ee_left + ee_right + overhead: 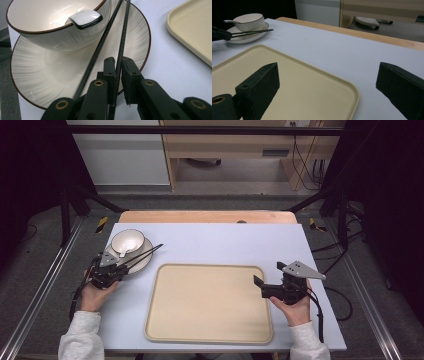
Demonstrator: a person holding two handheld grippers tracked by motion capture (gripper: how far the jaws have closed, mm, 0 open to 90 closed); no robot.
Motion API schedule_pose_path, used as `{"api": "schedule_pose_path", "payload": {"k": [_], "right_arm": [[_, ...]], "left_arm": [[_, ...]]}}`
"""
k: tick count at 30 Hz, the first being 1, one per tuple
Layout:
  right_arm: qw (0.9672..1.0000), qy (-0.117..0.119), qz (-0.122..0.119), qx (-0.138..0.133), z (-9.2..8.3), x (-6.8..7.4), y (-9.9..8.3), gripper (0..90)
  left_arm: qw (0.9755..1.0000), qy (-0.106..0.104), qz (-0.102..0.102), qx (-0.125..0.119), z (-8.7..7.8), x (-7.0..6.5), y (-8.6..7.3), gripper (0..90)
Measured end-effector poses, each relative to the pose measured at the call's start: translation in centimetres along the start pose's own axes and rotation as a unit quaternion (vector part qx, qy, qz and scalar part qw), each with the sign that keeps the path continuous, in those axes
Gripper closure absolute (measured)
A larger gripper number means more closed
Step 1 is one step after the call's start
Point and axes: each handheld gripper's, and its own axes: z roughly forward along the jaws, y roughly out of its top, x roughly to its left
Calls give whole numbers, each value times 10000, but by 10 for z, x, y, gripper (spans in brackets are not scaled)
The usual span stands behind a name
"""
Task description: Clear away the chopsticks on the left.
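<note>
- The left gripper (118,65) pinches one black chopstick (121,47) between its pads. The jaws stand almost pressed together, with only the thin stick in the gap.
- That chopstick lies across the plate (32,82), with its far end sticking out past the rim toward the tray (209,302).
- The second chopstick (100,47) lies just beside the pinched one, outside the jaws. It leans close to the bowl (60,37), which sits on the plate with a spoon (85,19) inside.
- The stick is thin and smooth, so it could slip or turn in the grip when lifted.
- Lifting could nudge the loose chopstick, and it might roll off the plate onto the table (225,242).
- A swing of the long stick could bump the bowl or knock the spoon.
- The right gripper (328,86) has its jaws spread wide and holds nothing. It hangs over the tray's edge, well apart from the plate.
</note>
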Motion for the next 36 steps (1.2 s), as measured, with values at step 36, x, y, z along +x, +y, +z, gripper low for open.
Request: {"api": "schedule_pose_path", "payload": {"k": [36], "right_arm": [[10000,18,39,12,-1,-1,1,46]], "left_arm": [[9988,-108,-460,-99,15,-8,15,857]]}}
